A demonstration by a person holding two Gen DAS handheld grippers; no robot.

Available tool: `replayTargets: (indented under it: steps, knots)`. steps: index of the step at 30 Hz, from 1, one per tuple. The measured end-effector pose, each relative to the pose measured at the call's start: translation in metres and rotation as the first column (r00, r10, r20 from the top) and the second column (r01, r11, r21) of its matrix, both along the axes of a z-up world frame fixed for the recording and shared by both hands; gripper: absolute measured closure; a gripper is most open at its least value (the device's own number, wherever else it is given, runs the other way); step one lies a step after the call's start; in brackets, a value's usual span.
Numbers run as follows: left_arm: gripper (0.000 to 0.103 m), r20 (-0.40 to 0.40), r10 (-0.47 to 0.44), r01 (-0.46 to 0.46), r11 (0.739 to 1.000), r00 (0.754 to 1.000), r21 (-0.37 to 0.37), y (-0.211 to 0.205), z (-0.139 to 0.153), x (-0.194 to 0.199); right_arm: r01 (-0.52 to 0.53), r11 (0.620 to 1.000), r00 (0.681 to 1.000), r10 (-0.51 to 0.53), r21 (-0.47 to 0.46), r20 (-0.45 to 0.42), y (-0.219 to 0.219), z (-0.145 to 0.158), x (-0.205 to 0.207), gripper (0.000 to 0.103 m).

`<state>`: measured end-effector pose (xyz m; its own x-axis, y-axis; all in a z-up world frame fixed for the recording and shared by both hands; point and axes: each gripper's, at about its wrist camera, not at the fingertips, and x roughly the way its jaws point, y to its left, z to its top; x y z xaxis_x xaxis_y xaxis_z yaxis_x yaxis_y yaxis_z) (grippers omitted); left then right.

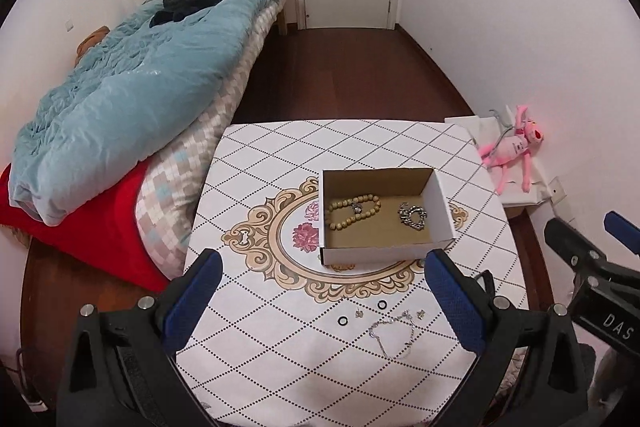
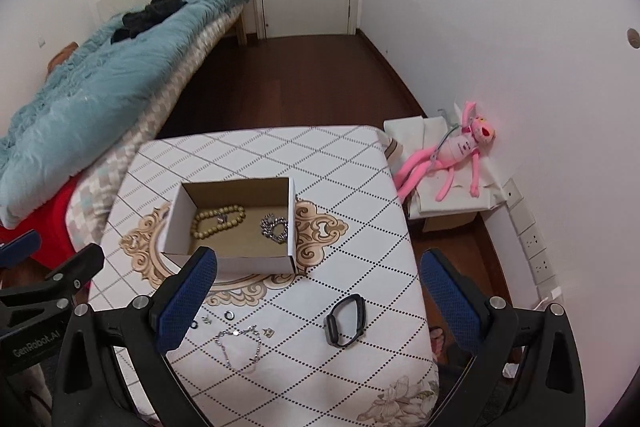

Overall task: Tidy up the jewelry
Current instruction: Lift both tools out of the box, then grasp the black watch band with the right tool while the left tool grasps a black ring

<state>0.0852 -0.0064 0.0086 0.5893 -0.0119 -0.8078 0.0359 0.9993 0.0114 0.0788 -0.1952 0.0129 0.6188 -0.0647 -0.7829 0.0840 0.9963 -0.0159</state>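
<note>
Hovering wide open and empty above the table (image 1: 280, 367): left gripper (image 1: 324, 301), right gripper (image 2: 320, 301).

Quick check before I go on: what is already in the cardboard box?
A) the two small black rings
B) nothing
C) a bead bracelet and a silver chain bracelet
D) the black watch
C: the box holds the bead bracelet and silver chain bracelet; the black watch and small rings lie on the table.
</note>
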Motion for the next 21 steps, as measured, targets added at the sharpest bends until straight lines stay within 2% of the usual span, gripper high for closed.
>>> replayTargets:
  steps: [6,11,16,21]
  knots:
    - [0.0,0.003,0.018,-0.018,1.0,1.0,0.008,-0.002,0.006,-0.007,0.002,0.999,1.0,-0.003,0.045,0.02,-0.003,0.014,-0.013,0.0]
    - [0.0,-0.024,0.043,-0.042,0.998,0.999,0.04,0.0,-0.015,-0.004,0.048,0.991,0.998,-0.043,0.127,-0.043,-0.021,-0.007,-0.011,0.0]
    - [0.0,-0.121,0.092,-0.084,0.994,0.988,0.066,0.009,-0.065,0.006,0.107,0.986,0.977,-0.08,0.128,-0.199,-0.046,-0.079,0.004,0.0]
    - [0.0,-0.257,0.132,-0.111,0.989,0.957,0.092,0.018,-0.131,0.013,0.126,0.988,0.933,-0.087,0.091,-0.349,-0.06,-0.163,0.023,0.0]
